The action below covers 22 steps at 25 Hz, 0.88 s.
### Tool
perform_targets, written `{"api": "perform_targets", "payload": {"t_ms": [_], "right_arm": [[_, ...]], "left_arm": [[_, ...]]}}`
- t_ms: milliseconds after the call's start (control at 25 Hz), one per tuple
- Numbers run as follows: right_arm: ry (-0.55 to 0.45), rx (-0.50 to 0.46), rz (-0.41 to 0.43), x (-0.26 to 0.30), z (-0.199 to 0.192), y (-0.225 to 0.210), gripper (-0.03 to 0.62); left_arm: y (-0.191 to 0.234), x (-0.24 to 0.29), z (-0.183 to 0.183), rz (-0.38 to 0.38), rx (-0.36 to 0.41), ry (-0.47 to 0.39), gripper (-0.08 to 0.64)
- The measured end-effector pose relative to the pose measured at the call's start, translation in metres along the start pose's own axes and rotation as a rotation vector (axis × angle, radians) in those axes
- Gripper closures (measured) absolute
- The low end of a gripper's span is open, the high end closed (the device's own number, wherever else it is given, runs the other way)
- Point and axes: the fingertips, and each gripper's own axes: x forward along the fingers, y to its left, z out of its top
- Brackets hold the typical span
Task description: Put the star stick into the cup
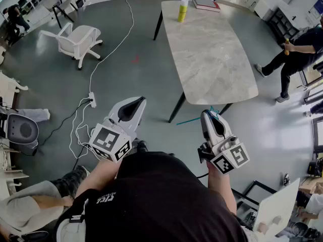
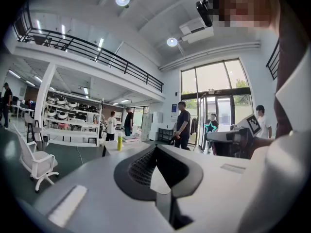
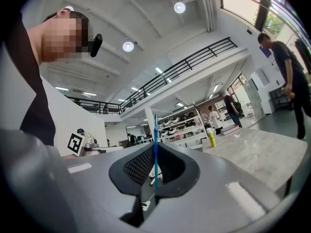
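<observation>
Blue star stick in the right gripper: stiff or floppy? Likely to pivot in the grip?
Probably stiff: the star stick runs straight through the shut jaws of the right gripper, with no visible bend. Likely very light, being so thin. It could pivot if bumped, since the jaws pinch only a short stretch of it.

Table (image 1: 212,49) ahead-right of me, near end just past my R gripper (image 1: 211,116). Stick (image 1: 189,120) betw its jaws, poking left. Cup (image 1: 182,10) on table's far end, books (image 1: 205,4) right of it. Chair (image 1: 75,40) far left, beyond L gripper (image 1: 132,105).
</observation>
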Motion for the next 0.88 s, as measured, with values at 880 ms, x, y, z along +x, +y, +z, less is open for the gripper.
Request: {"api": "perform_targets", "payload": {"t_ms": [880], "right_arm": [[-0.018, 0.028, -0.082, 0.053, -0.018, 0.017, 0.562]], "left_arm": [[0.049, -0.009, -0.006, -0.1, -0.015, -0.011, 0.56]]}}
